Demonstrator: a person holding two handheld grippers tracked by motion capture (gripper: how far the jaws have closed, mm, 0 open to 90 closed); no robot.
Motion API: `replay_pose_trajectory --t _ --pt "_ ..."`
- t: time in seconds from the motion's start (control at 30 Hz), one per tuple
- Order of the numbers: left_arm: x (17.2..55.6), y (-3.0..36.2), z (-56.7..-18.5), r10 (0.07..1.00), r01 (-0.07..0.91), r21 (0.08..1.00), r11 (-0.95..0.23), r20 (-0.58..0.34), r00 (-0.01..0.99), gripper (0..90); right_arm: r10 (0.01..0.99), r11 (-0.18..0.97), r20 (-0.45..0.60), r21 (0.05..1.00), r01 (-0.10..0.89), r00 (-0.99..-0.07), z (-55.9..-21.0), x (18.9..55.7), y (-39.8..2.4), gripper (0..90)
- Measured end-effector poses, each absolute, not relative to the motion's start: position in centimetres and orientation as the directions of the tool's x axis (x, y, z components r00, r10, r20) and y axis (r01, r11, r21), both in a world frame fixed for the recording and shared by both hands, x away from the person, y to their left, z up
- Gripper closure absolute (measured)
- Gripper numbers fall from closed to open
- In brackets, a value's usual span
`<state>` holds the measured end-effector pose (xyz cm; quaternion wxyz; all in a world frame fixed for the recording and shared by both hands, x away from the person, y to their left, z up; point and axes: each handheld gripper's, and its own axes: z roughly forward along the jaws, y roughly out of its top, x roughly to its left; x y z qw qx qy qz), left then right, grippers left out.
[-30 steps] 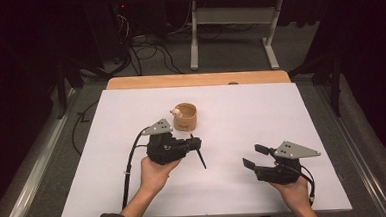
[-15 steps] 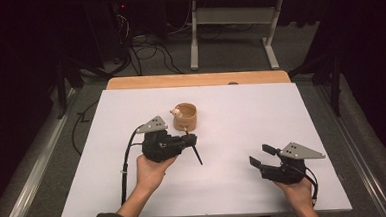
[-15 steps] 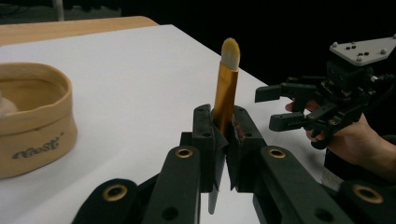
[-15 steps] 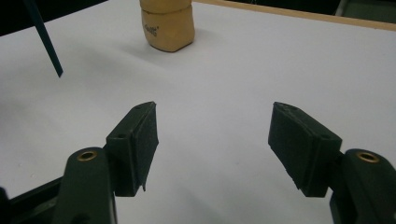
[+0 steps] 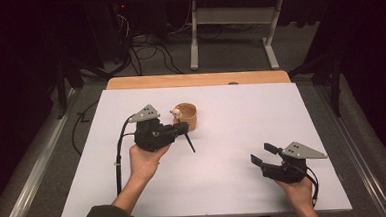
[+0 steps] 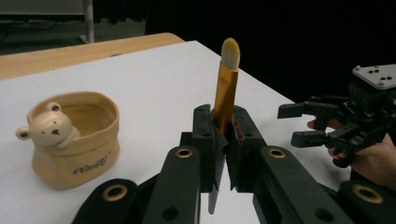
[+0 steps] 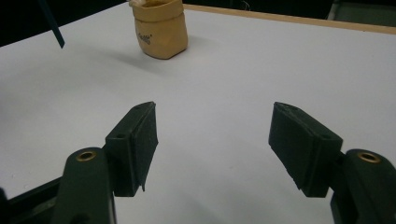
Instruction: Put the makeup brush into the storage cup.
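Left gripper (image 6: 219,140): clamped on brush (image 6: 226,88), upright, raised beside cup (image 6: 74,140) on table (image 5: 241,121).
Right gripper (image 7: 212,140): jaws wide, empty, resting well apart.
Step, as judged: seat brush in cup; bring the dark handle over the mouth, clear the bear on the rim, lower before loosening.
Left gripper view gave bristles, gold ferrule, bear; high view (image 5: 188,141) gave the dark handle hanging below.
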<state>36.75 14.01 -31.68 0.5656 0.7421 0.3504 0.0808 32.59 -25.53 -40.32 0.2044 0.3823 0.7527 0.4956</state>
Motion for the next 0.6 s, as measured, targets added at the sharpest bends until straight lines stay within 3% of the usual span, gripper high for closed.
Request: replay_pose_trajectory --t 0.6 --pt "38.8 14.4 -30.8 0.645 0.419 0.9 -0.12 -0.25 0.722 83.0 0.78 0.227 0.07 0.894 0.386 -0.622 -40.5 32.7 -25.3 34.2"
